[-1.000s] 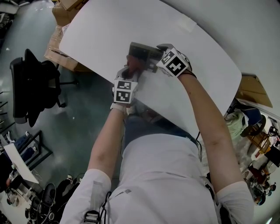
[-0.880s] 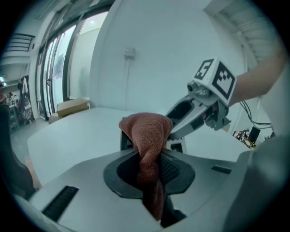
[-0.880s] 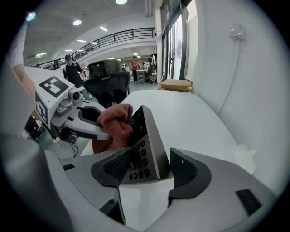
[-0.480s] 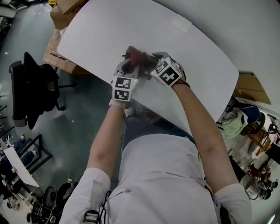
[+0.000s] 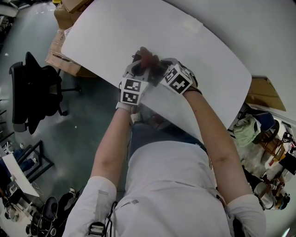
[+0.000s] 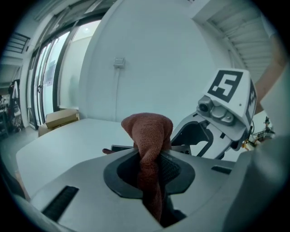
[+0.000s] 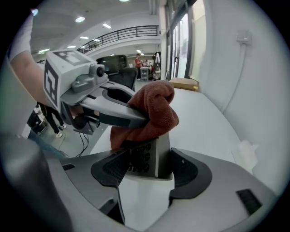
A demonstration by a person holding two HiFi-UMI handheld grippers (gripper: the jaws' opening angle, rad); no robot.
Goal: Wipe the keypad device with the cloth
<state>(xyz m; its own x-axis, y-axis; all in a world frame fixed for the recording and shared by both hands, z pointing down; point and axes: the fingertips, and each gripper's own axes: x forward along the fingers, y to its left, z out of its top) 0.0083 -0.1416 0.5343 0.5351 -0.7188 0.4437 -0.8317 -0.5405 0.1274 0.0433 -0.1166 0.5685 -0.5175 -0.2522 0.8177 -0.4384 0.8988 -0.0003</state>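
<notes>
White and round-edged, a table (image 5: pixel 199 51) fills the upper part of the head view above a grey floor (image 5: pixel 78 129). A black office chair (image 5: pixel 34 90) stands on the floor at the left. Cardboard boxes (image 5: pixel 64 14) sit by the table's far left edge. Your two bare forearms reach forward from a white shirt and meet over the table's near edge. Your left gripper (image 5: pixel 138 70) and your right gripper (image 5: pixel 162 69) point toward each other, tips almost touching. A rust-brown cloth (image 5: pixel 146 56) is bunched just beyond them. What lies under the cloth cannot be made out from this angle.

From the left gripper view, your left gripper's jaws are closed tight on the cloth. A strip of it runs down between the pads. The rest bulges up in a rounded lump in front of the jaws. Your right gripper sits just to the right, its marker cube raised. Behind is a pale wall carrying a small socket box (image 6: pixel 119 62).

From the right gripper view, your right gripper's jaws are clamped on the keypad device (image 7: pixel 146 156), a grey slab with rows of dark buttons. It stands on edge between the pads, its button face turned to the left. The cloth rests in a knot against the device's far end, touching it. Your left gripper comes in from the left with the cloth pinched at its tips. White tabletop runs away to the right. A glazed office space shows beyond.
</notes>
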